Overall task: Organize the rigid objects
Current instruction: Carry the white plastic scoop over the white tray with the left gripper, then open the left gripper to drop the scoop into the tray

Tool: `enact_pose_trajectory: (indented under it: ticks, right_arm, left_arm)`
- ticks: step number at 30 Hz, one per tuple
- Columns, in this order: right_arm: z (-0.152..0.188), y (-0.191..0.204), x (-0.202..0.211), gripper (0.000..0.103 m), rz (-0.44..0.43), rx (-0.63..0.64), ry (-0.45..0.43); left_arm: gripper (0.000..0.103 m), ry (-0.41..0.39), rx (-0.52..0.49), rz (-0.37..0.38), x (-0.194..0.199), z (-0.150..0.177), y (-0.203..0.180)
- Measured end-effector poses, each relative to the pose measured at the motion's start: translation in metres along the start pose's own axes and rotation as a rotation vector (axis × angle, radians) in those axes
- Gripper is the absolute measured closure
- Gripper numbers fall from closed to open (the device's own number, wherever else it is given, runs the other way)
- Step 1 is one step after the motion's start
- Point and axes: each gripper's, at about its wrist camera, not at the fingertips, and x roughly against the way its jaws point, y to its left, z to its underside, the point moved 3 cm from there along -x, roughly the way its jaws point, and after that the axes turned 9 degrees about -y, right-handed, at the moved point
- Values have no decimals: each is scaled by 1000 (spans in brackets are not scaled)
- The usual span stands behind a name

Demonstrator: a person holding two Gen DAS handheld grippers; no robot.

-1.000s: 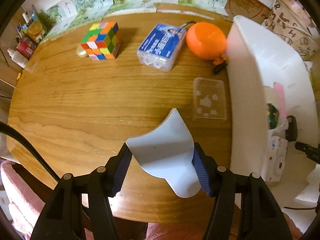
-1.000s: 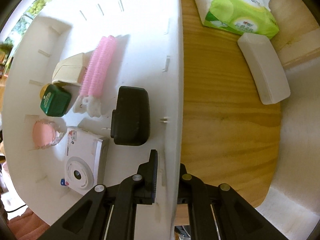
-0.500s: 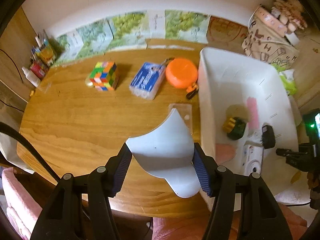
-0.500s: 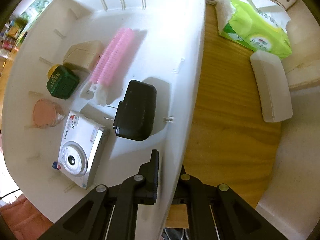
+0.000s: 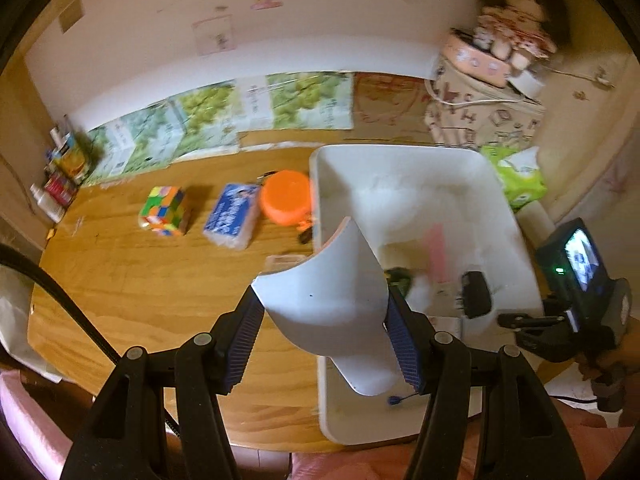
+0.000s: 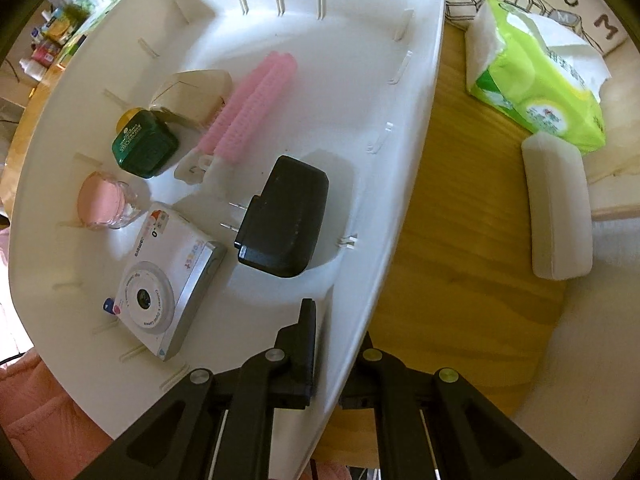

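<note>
I can read "Forest" on the toy camera [image 6: 168, 276] and a lone "M" on the printed bag [image 6: 600, 20]

White curved plastic piece [image 5: 332, 300] is up off the wooden table [image 5: 120, 280], over the near-left edge of the white bin [image 6: 400, 160] holding camera [image 6: 168, 280], black charger [image 6: 286, 228], pink roller [image 6: 256, 112].

warm indoor light | left view motion-blurred | fisheye edges dark

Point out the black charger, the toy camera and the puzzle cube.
black charger [image 6: 286, 216], right wrist view, top face.
toy camera [image 6: 168, 280], right wrist view, front face by the lens.
puzzle cube [image 5: 163, 210], left wrist view, coloured side.
</note>
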Motion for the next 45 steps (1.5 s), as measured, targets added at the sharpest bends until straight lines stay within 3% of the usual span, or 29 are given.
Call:
enact_pose_trajectory:
  ticks: [14,21,23,34,45]
  right_arm:
    - [3,3,1,95,-6,51,-21]
    - [8,-1,9,95,-3,41,-13]
    - [1,-4,10,95,-4,29,-9]
    - [-7,-21,10,96,7,-93,4]
    - [-9,-40,11,96,44,-238,4]
  left_arm:
    - [38,45,-77,126,-20,-1,-59]
    - [37,65,-91,146,-29,-2,-69]
    - [29,66,-79,157,-30,-3,-68]
    - [24,40,-43,143,-24,-15,-23]
    - [24,46,27,60,-31,-20,66]
